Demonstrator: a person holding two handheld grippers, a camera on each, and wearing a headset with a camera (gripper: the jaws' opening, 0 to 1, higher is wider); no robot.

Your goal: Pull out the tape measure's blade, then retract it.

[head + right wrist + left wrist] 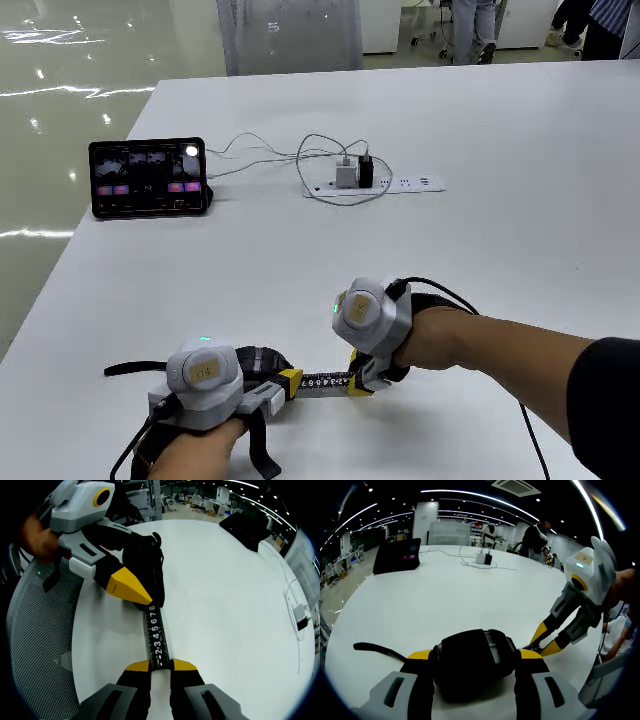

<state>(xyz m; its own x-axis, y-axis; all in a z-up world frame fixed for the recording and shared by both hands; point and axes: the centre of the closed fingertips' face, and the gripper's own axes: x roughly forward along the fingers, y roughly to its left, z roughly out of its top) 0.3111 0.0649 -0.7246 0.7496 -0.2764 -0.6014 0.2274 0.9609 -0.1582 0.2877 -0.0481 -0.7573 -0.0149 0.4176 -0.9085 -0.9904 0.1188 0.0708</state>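
A black tape measure [262, 362] lies on the white table [480, 240] near its front edge. My left gripper [280, 385] is shut on its case [470, 667], with the yellow-tipped jaws on both sides of it. A short length of blade [322, 381] with printed numbers runs from the case to the right. My right gripper [358, 385] is shut on the end of that blade [155, 637], its fingertips [137, 666] pinching the tip flat above the table. In the left gripper view the right gripper [542, 642] comes in from the right.
A tablet [148, 177] stands at the far left of the table. A power strip [375, 183] with chargers and looping cables lies behind the middle. The tape measure's black strap [130, 368] trails left. A mesh chair [40, 630] stands off the table's near edge.
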